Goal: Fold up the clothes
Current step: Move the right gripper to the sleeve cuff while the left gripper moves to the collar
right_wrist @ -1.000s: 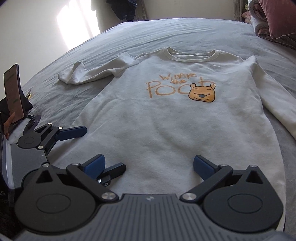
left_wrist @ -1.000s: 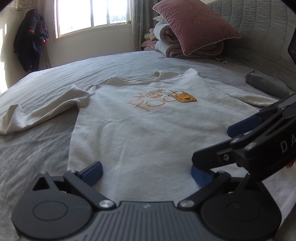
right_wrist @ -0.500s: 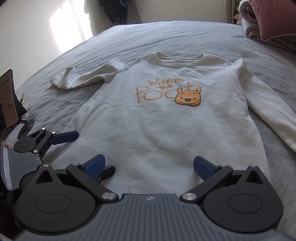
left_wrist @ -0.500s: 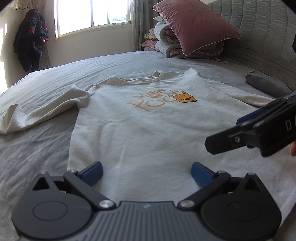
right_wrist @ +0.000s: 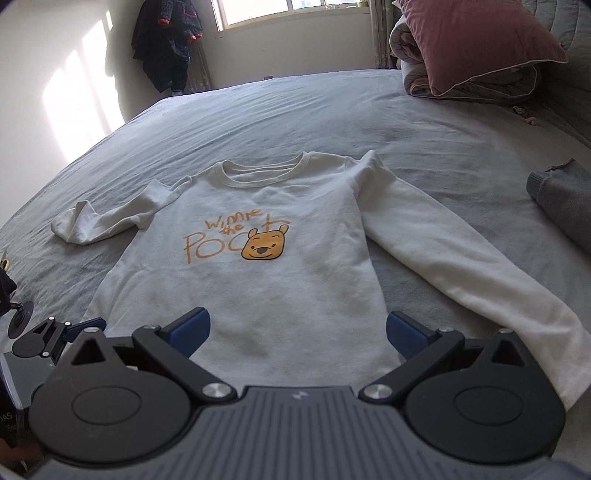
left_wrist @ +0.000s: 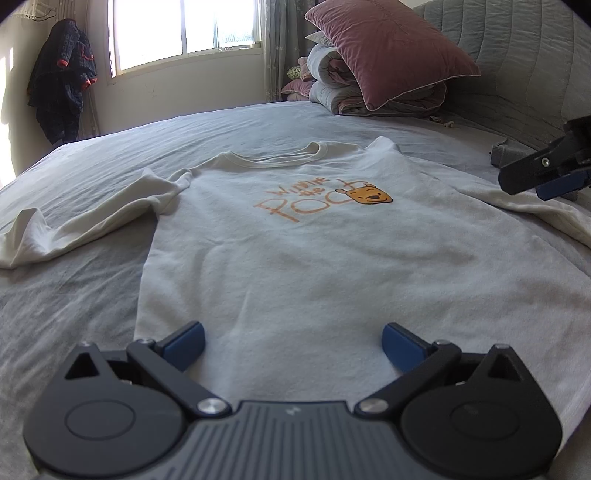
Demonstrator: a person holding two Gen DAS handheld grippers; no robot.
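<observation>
Currently, item 1: white sweatshirt, laid face-up and flat on grey bedsheet, neck toward far end, hem nearest both tools. Not yet folded.

Tools:
- Left gripper: fingers spread wide, holding nothing, low over hem, approx centre-left of it.
- Right gripper: fingers spread wide, empty, higher up, over the hem's right part, near the right cuff.

Step in hand (judgement): first fold, prob. sleeves in.
- Right sleeve lies straight, angled out; easy pick. Pinch near cuff, catch both layers, carry across chest, lay flat w/o dragging the body.
- Left sleeve is bunched, cuff end curled up; smooth or lift-shake before folding, else a lump gets sealed in.
- Keep pinch shallow so sheet isn't caught w/ the fabric.

Materials/shapes:
- Sweatshirt: soft knit, looks thickish, matte, mild wrinkles near hem; ribbed round collar; orange lettering plus bear-face print on chest.
- Sheet: thin, creased, likely to slide under a pull.
- Grey folded cloth at right, apart from sleeve.
- Pink pillow, velvety, on rolled quilts at headboard side.
- Dark garment hanging by window.
</observation>
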